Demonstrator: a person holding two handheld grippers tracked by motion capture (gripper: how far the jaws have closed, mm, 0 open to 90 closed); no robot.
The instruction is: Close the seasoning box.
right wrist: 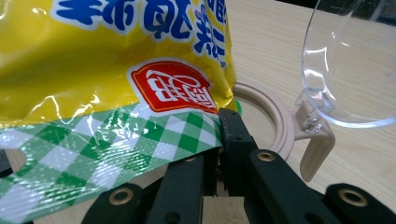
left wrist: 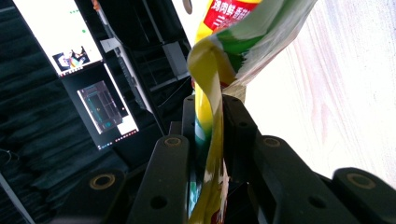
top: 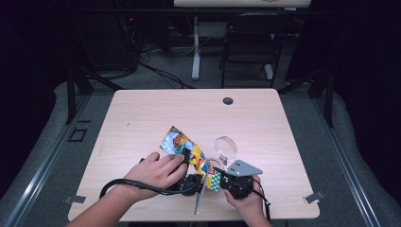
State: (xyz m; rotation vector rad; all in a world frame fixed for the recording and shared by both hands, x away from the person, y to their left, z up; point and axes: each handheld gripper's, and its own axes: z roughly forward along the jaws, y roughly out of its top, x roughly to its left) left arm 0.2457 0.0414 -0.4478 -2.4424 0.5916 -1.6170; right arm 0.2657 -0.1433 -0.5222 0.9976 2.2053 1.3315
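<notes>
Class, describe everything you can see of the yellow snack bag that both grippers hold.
The snack bag is glossy plastic film, mainly yellow, with blue lettering, a red logo and a green-and-white checked band along one end. It looks sealed and crinkled, held slanted above the table. The left gripper pinches one folded edge; the right gripper clamps the corner of the checked end. In the right gripper view, a beige ring with an open clear lid sits close behind it.

Table [top: 142,113], light wood, with grommet hole [top: 228,100] far beyond the grippers. Chair [top: 248,42] and desk leg [top: 196,47] farther off still. Two monitors [left wrist: 100,105] left of the left gripper.
</notes>
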